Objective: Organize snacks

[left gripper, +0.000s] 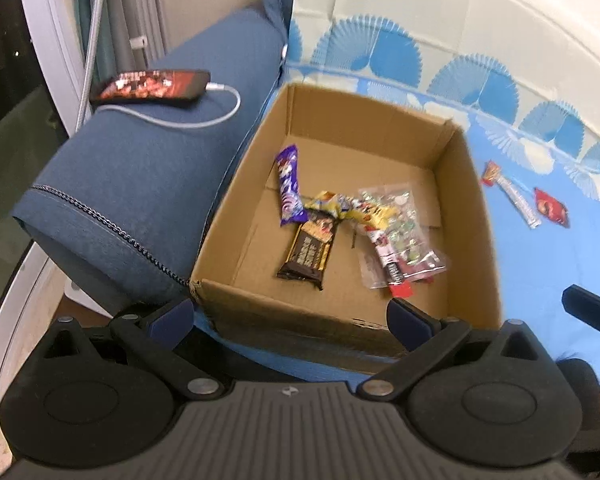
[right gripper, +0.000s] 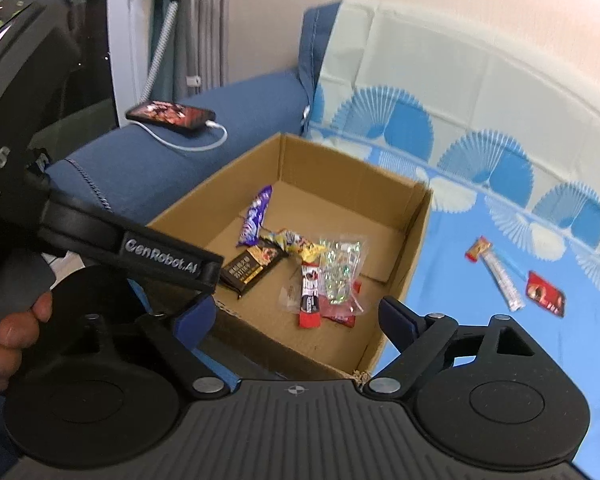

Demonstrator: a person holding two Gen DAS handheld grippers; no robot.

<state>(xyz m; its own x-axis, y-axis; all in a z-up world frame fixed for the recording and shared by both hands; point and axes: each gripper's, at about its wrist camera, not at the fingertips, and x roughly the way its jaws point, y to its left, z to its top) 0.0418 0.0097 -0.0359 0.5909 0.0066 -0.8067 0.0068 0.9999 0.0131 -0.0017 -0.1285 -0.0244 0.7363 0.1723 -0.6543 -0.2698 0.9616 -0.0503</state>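
While most snacks lie inside the cardboard box, we see a red packet and stick packet outside it; left gripper and right gripper jaws wide, empty.

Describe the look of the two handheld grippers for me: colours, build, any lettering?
Both are matte black plastic. The left gripper and right gripper each have two linkage arms with silver rivets, blue finger pads, round side housings and a ribbed grey deck. The left one's body, seen from the right wrist, carries white "GenRobot.AI" lettering.
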